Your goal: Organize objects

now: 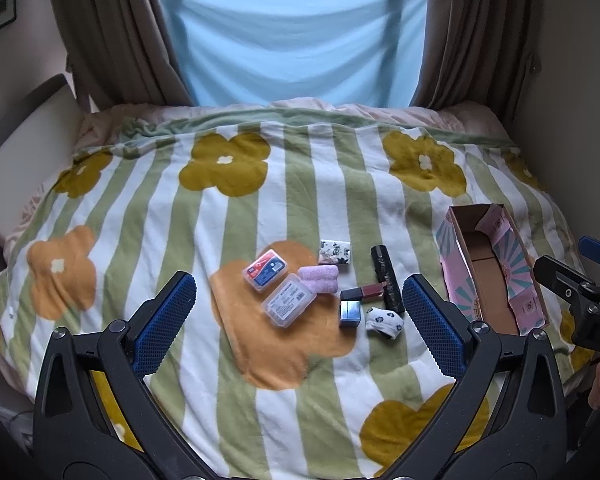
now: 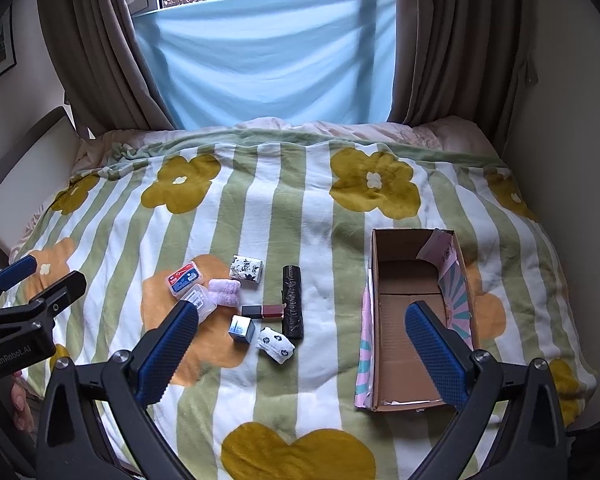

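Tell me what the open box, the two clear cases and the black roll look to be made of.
Open box: corrugated cardboard, matte brown inside, printed pink and teal outside, torn flap edges.
Clear cases and: hard translucent plastic, glossy, with labels showing through.
Black roll: probably thin plastic film, such as rolled bags; shiny and crinkled.

The bed [image 1: 260,408] wears a blanket [image 2: 260,216] striped green and white with big flowers. Ahead of the left tool lie two clear plastic cases [image 1: 265,270], a lilac towel roll [image 1: 318,279], a patterned packet [image 1: 334,254], a black roll [image 1: 386,278], a lipstick [image 1: 363,293], a small shiny cube [image 1: 349,313] and a rolled sock [image 1: 385,322]. To its right sits an open cardboard box [image 1: 487,276].
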